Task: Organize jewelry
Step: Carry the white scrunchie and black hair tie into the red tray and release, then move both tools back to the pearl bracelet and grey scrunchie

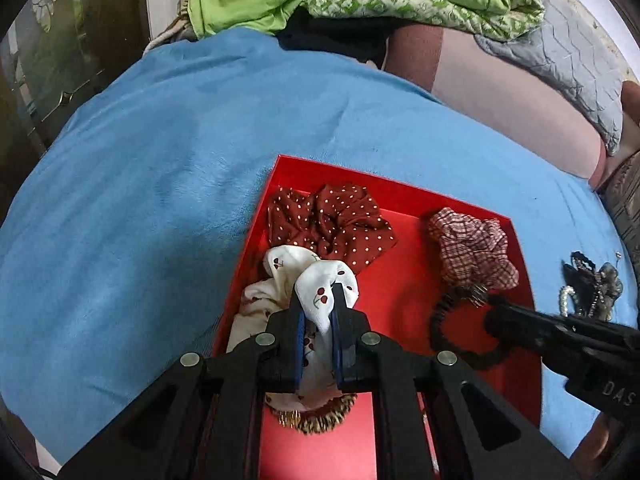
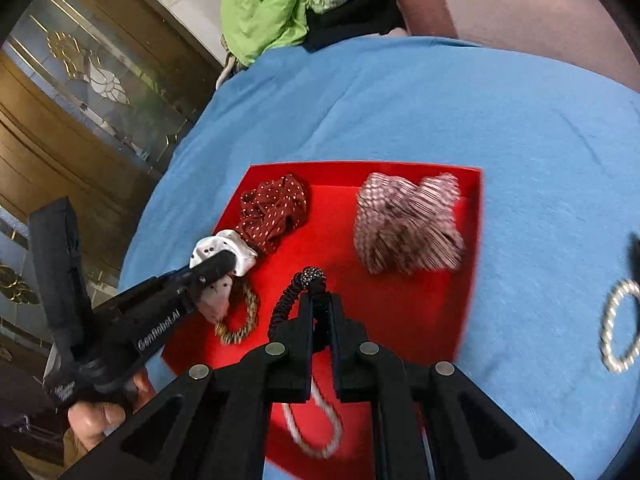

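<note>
Inside the red tray (image 1: 404, 200), the left gripper (image 1: 318, 300) pinches a cherry-print scrunchie (image 1: 320, 280) while the right gripper (image 2: 320, 304) clasps a black coiled hair tie (image 2: 298, 292); dragging either could snag neighbouring scrunchies.

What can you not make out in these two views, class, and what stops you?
- Leopard scrunchie, left view: mostly hidden by the cherry scrunchie and left gripper.
- Checked scrunchie, right view: motion blur smears its pattern.
- White bead loop, right view: top hidden behind the right gripper.
- Pearl ring, right view: cut by the edge.
- Dark clips, left view: too small.
</note>
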Demonstrator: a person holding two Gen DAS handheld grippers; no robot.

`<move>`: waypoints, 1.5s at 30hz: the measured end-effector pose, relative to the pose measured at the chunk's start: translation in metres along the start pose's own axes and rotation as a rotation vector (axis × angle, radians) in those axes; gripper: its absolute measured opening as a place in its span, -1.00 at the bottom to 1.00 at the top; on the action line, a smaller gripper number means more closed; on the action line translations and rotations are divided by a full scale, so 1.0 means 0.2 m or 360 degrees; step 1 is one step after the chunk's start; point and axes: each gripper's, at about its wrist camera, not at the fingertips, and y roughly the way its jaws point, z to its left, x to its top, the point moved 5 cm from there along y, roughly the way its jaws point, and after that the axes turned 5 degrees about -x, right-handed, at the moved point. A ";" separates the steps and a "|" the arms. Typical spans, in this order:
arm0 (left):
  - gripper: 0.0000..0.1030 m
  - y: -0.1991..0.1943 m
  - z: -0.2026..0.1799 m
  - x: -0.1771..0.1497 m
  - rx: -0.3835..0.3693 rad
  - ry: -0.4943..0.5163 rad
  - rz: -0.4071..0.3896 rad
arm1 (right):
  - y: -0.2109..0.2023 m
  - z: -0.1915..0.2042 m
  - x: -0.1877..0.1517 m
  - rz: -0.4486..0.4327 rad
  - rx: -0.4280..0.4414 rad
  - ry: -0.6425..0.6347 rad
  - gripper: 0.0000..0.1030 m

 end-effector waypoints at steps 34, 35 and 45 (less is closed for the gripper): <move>-0.02 -0.67 0.27 -0.29 0.0218 -0.0423 -0.0262 | -0.48 -0.19 -0.31 -0.0198 -0.0196 -0.0068 -0.06; -0.02 -0.68 0.26 -0.30 0.0221 -0.0427 -0.0261 | -0.50 -0.21 -0.34 -0.0201 -0.0201 -0.0055 -0.06; -0.01 -0.72 -0.09 -0.35 0.0167 -0.0208 -0.0256 | -0.68 -0.53 -0.56 -0.0249 -0.0256 0.0168 -0.01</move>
